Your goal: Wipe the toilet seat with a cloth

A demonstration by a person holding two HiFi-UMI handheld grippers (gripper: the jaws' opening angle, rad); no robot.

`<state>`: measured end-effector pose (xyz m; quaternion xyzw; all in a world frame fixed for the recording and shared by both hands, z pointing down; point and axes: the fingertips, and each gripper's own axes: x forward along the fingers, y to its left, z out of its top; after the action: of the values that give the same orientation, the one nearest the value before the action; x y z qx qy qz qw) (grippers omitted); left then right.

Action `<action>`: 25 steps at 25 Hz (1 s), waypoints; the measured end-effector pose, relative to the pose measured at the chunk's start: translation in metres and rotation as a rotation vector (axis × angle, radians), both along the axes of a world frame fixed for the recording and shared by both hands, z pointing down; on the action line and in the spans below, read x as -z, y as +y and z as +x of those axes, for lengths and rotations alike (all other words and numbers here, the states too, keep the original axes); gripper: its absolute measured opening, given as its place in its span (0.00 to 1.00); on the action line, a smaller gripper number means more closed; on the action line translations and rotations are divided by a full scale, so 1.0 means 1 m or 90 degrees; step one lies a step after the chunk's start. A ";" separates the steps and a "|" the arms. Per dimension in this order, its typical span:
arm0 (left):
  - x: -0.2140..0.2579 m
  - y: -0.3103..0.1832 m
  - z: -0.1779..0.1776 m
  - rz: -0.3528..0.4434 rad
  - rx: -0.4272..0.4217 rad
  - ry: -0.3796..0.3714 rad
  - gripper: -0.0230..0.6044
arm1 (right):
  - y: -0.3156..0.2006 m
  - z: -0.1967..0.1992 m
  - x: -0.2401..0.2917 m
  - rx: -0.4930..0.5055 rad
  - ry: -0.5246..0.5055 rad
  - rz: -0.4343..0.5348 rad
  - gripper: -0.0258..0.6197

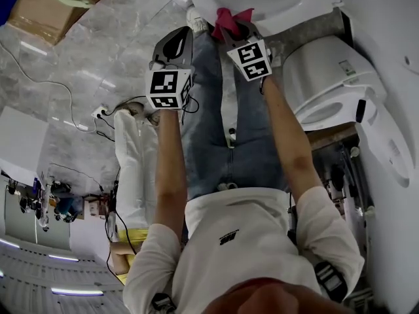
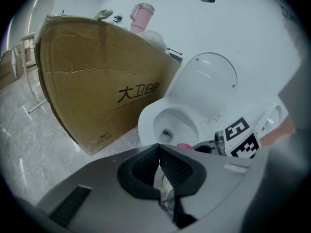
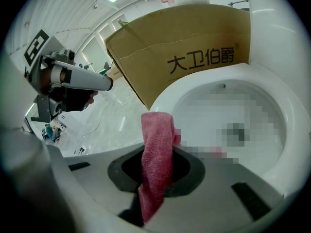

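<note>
Marble floor (image 1: 98, 51), white toilet (image 3: 291, 111) — right tool (image 3: 156, 163) clamps pink cloth (image 3: 156, 127); left tool (image 2: 160, 152), seen in its own view, clenched empty.

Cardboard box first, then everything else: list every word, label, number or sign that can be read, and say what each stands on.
"大卫伯爵": printed in black on the side of the cardboard box.
Small round stamp low on that box: too small to read.
Dark logo on the person's shirt: too small to read.
Sticker on the white fixture: too small to read.
</note>
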<state>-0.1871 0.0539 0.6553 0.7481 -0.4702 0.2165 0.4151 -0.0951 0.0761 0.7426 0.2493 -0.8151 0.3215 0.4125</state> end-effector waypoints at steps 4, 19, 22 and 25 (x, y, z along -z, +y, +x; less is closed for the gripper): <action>-0.002 -0.005 -0.010 -0.003 0.009 -0.002 0.05 | -0.008 -0.012 0.000 0.010 -0.003 -0.002 0.12; -0.007 -0.037 -0.034 -0.004 -0.004 0.003 0.05 | -0.049 -0.046 -0.001 0.020 -0.004 0.002 0.12; -0.007 -0.044 -0.040 -0.002 -0.013 0.003 0.05 | -0.059 -0.051 -0.001 0.019 -0.001 0.005 0.12; -0.006 -0.052 -0.043 -0.001 -0.022 0.003 0.05 | -0.070 -0.054 -0.001 0.015 0.001 0.008 0.12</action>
<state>-0.2306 0.0023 0.6612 0.7563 -0.4561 0.2226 0.4128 -0.1493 0.0059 0.7435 0.2424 -0.8195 0.3114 0.4155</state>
